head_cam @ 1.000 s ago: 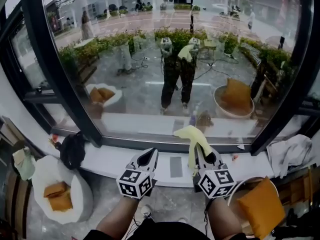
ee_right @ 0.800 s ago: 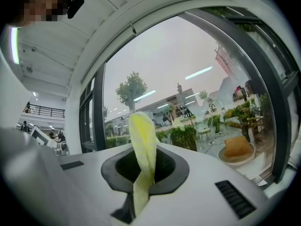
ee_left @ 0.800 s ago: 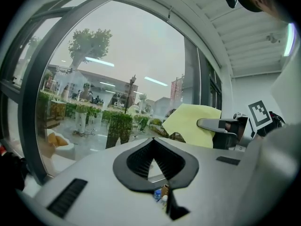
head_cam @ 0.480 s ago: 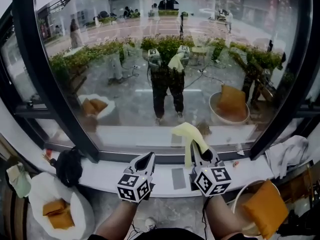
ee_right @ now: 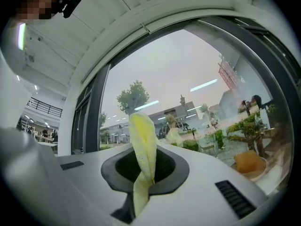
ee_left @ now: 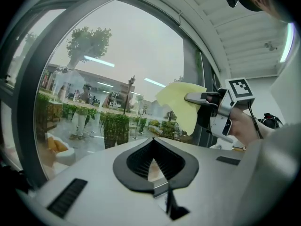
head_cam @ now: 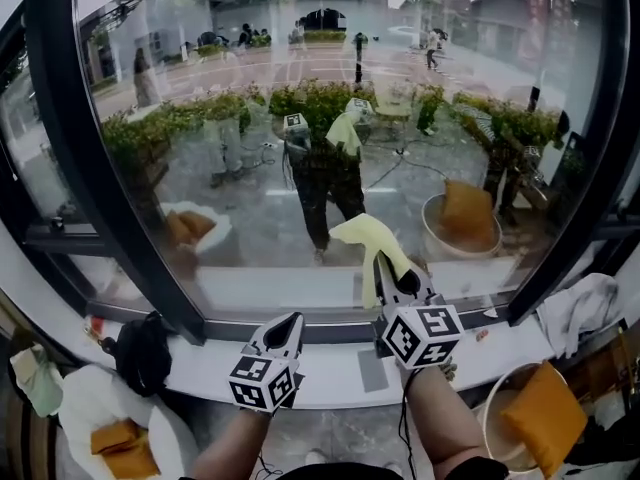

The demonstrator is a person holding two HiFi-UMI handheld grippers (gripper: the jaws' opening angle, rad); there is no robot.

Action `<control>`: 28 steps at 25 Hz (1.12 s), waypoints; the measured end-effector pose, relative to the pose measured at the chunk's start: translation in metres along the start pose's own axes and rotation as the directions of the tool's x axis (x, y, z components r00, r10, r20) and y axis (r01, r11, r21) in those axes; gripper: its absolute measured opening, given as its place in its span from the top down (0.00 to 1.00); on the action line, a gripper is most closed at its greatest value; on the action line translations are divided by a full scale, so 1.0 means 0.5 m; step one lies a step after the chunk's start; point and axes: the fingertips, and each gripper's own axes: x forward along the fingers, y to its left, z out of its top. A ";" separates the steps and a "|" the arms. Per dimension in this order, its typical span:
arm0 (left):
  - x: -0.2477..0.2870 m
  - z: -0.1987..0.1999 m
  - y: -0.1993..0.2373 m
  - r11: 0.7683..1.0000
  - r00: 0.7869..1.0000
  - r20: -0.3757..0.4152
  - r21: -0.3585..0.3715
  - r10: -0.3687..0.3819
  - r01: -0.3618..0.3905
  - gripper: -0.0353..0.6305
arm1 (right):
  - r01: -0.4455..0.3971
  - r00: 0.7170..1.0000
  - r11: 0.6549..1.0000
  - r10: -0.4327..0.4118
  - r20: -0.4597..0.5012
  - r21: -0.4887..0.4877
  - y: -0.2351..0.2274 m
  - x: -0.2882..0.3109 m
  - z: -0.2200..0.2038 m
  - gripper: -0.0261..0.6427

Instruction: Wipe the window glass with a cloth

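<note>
Right hand-held gripper (head_cam: 388,273), clamped on yellow cloth (head_cam: 365,238), now raised from sill (head_cam: 330,373) to window glass (head_cam: 250,118), wiping likely imminent; left hand-held gripper (head_cam: 285,330) closed, empty.

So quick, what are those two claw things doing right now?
Left gripper: closed, empty.
Right gripper: closed on the yellow cloth.

- Glass (head_cam: 230,98): smooth, glossy, strongly reflective.
- Frame (head_cam: 62,58): dark, smooth, semi-gloss, looks like metal.
- Sill (head_cam: 320,370), 6 o'clock: white, smooth, faint sheen.
- Cloth (head_cam: 368,240): yellow fabric, soft, matt, finely napped.
- Left gripper (head_cam: 291,322), right gripper (head_cam: 388,268): pale grey plastic shells, smooth, matt. Jaws are black, ribbed and look rubbery.
- Cushion (head_cam: 540,418), 4 o'clock: orange cloth, matt.
</note>
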 end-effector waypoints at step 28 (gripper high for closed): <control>0.112 0.150 0.119 0.996 0.991 0.104 0.019 0.082 -0.085 0.94 | -0.068 0.991 0.994 0.077 0.107 -0.085 0.075 0.392 0.171 0.91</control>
